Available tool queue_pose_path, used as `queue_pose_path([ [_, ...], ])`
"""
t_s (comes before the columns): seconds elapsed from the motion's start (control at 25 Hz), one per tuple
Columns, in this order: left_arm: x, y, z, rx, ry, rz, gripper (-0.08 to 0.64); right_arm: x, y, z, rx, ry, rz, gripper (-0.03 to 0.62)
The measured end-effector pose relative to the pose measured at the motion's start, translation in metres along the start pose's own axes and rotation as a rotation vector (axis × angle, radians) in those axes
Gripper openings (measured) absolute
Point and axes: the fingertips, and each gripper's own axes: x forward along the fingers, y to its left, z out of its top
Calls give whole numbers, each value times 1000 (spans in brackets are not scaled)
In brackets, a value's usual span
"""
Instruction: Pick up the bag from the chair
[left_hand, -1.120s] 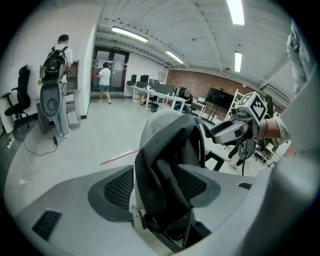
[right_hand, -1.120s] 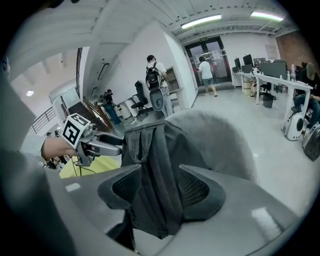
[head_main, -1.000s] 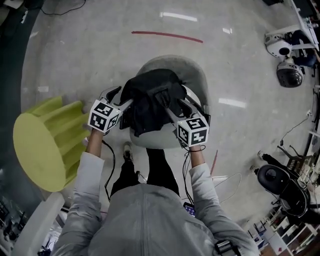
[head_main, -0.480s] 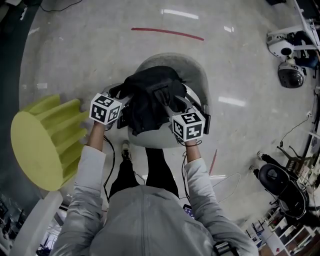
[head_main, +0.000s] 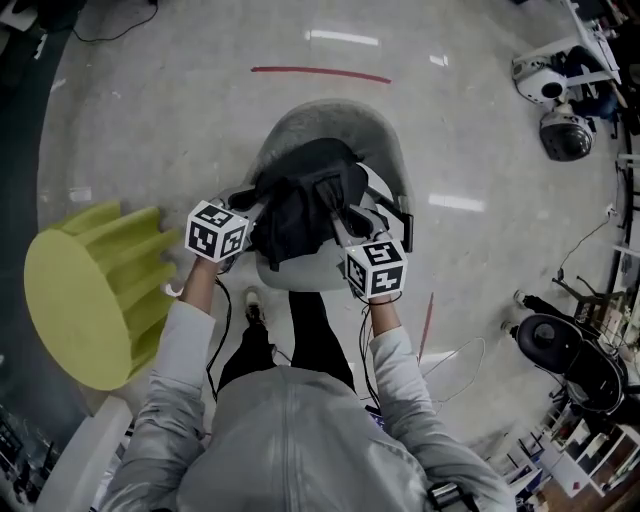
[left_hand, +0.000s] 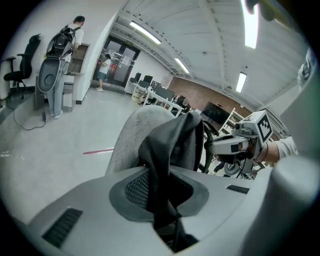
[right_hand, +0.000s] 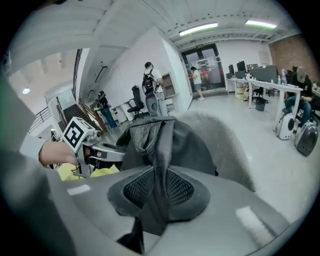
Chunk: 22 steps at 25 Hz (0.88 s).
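Note:
A black bag (head_main: 305, 200) sits bunched over the seat of a grey chair (head_main: 335, 125) right in front of me. My left gripper (head_main: 250, 207) holds it from the left and my right gripper (head_main: 346, 216) from the right. In the left gripper view a black strap (left_hand: 161, 165) runs down between the left gripper's (left_hand: 165, 197) shut jaws, with the bag (left_hand: 177, 142) and chair back (left_hand: 132, 135) beyond. In the right gripper view a mesh-backed strap (right_hand: 159, 165) is pinched in the right gripper (right_hand: 155, 197), and the bag (right_hand: 192, 142) hangs against the chair (right_hand: 227, 145).
A yellow-green ribbed stool (head_main: 85, 290) stands close on the left. A red tape line (head_main: 320, 73) marks the floor beyond the chair. Round machines (head_main: 565, 135) and a black wheeled base (head_main: 565, 355) with cables crowd the right side. People stand far off by a doorway (left_hand: 67, 35).
Both grippers have drawn a little closer together with the straps in them. The bag now looks more bunched and narrower between them.

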Motion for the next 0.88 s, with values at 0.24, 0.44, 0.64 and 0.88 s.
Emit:
queue_pose_path([
  [0.24, -14, -41, 6, 44, -31, -64, 43, -55, 8, 26, 18, -160, -83, 67],
  [0.44, -30, -75, 5, 96, -57, -82, 35, -102, 21, 43, 10, -255, -125, 60],
  [0.64, -66, -93, 13, 148, -116, -51, 32, -142, 50, 42, -22, -307, -138, 55],
  [0.88, -124, -116, 32, 192, -256, -42, 32, -192, 107, 68, -98, -426, -159, 54],
])
